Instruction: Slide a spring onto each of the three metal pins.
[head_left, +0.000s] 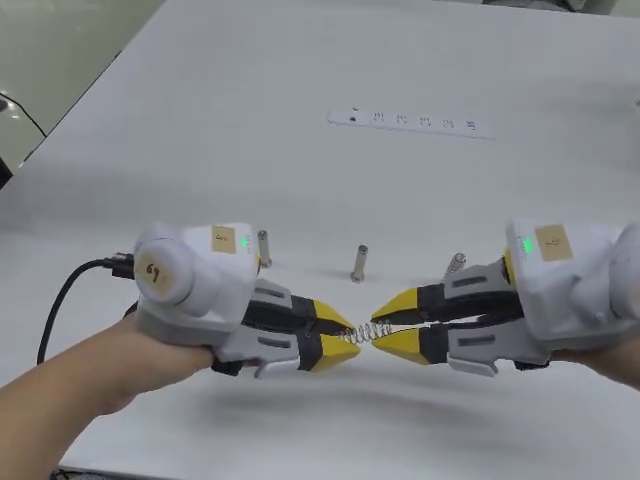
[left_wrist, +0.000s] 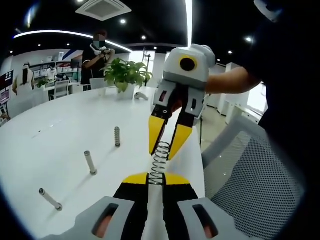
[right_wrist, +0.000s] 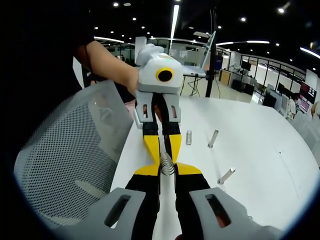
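Between left gripper (head_left: 343, 336) and right gripper (head_left: 384, 331) (labels illegible) stretches spring (head_left: 365, 333)

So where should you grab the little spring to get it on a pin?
Probably pinch the spring sideways near one end, jaws across the coils. It is hollow, so the other end is left open to drop over an upright pin.
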